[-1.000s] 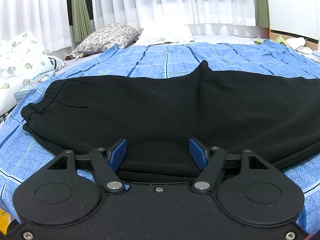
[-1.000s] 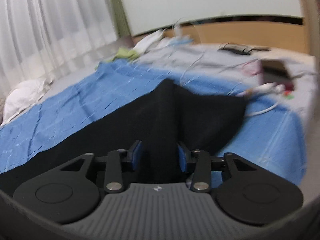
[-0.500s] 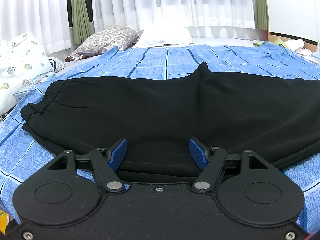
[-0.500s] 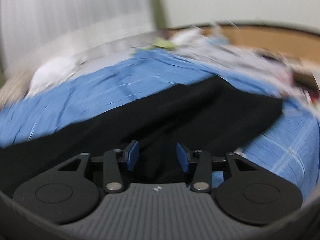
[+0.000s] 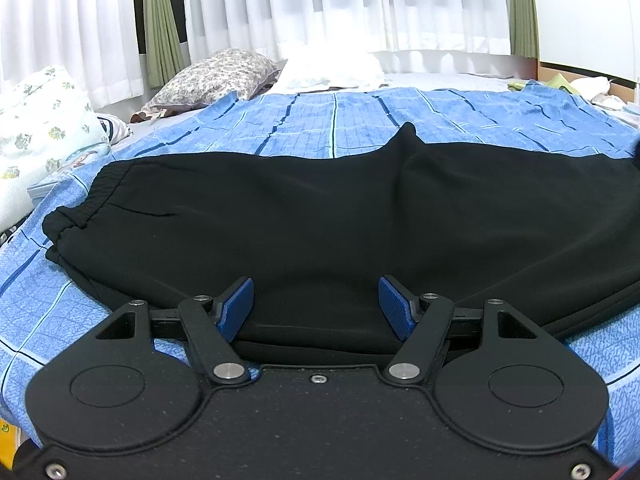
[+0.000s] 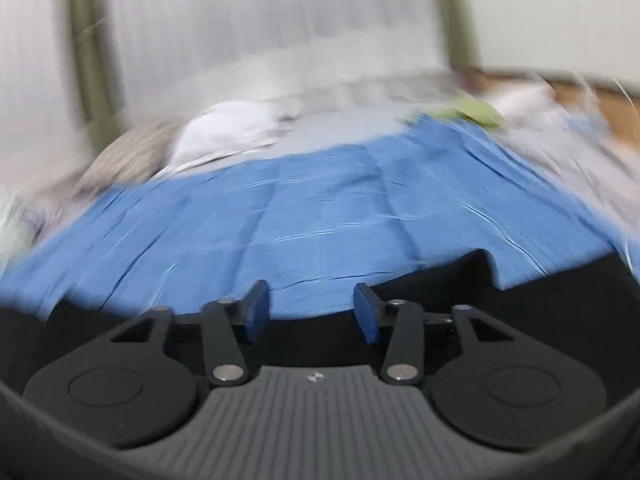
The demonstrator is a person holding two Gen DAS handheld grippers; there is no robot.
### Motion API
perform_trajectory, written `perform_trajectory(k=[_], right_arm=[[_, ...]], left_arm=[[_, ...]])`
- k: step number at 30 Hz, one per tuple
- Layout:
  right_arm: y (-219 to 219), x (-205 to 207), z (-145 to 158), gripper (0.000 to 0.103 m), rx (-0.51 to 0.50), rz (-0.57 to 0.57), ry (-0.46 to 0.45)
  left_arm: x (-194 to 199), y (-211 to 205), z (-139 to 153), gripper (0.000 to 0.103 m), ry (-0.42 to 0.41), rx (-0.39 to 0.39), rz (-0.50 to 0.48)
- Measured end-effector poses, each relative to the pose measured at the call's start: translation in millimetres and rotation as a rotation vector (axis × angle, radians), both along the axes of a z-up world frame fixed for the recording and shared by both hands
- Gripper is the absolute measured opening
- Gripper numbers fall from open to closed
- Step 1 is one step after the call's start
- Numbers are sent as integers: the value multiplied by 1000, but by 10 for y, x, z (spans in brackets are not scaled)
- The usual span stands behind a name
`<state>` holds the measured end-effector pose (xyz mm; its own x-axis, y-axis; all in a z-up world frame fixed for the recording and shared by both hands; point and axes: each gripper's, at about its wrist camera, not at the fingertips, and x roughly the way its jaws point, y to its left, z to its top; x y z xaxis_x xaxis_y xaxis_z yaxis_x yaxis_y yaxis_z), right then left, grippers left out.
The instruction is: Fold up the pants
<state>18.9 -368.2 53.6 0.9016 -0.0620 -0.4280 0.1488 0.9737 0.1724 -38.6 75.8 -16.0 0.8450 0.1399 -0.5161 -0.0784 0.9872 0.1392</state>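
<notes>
Black pants lie flat on a blue checked sheet, folded lengthwise, with the elastic waistband at the left and the legs running off to the right. My left gripper is open, its blue pads on either side of the pants' near edge. In the blurred right wrist view, the pants show as a dark band along the bottom. My right gripper is open and empty above that band, looking across the sheet.
A floral pillow and a white pillow lie at the far side under white curtains. A floral quilt sits at the left. Loose clothes lie at the far right by a wooden board.
My right gripper has swung left fast, from facing the leg ends and bedside clutter to looking across the sheet, and its jaws have opened wider. My left gripper has not moved.
</notes>
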Motion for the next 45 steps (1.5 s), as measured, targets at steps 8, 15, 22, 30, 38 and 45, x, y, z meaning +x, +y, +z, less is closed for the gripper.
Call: perform_trajectory(k=[8, 15, 22, 30, 38, 45], right_arm=[[-116, -482, -310, 66, 8, -192, 113], [-362, -448, -388, 68, 45, -342, 108], [-235, -88, -422, 31, -34, -348, 168], [-366, -325, -306, 7, -125, -458, 142], [-1122, -1009, -204, 4, -171, -817, 143], [-1129, -1096, -389, 32, -220, -841, 224]], left_arm=[[0, 3, 2, 67, -6, -3, -7], [-2, 3, -1, 67, -6, 0, -6], [0, 7, 6, 67, -3, -1, 3], [-1, 4, 5, 67, -3, -1, 2], [1, 2, 5, 67, -4, 1, -2], [1, -31, 7, 68, -1, 9, -24]])
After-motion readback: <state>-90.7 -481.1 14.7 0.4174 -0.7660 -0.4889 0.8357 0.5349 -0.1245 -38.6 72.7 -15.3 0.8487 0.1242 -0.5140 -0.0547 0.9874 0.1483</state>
